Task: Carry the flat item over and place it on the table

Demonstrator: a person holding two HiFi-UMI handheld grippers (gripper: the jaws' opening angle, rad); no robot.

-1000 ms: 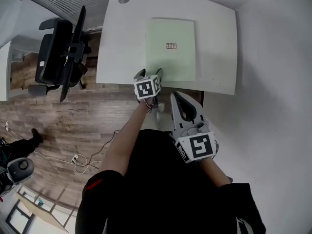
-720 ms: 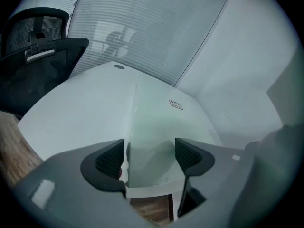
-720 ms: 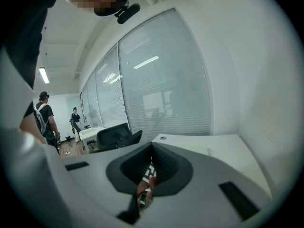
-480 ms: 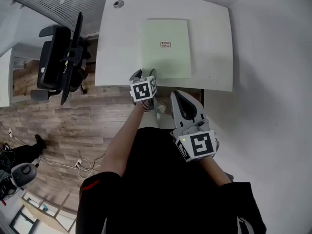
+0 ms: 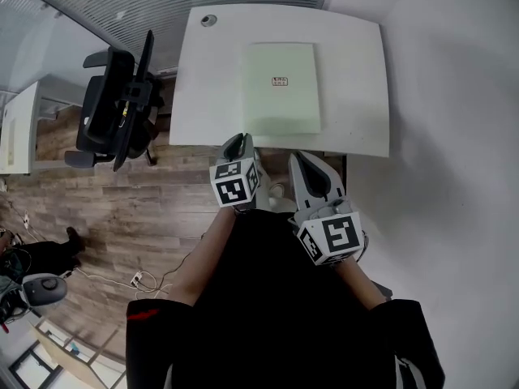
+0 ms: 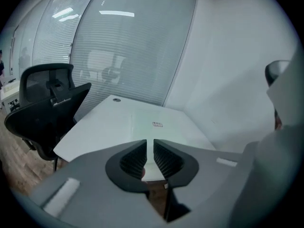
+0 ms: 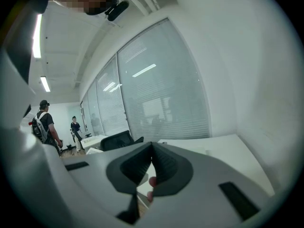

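1 flat item (image 5: 281, 87), 1 table (image 5: 215, 96), 1 chair (image 5: 117, 108)

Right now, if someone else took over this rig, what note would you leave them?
Left tool: jaws have just been closing, now all but shut, nothing between them; near the table's front edge.
Right tool: shut, empty, beside the left one.
Flat item: lies flat on the table, neither tool touching it.
Done: the item is on the table.
Left: nothing that shows; probably just move the tools clear.
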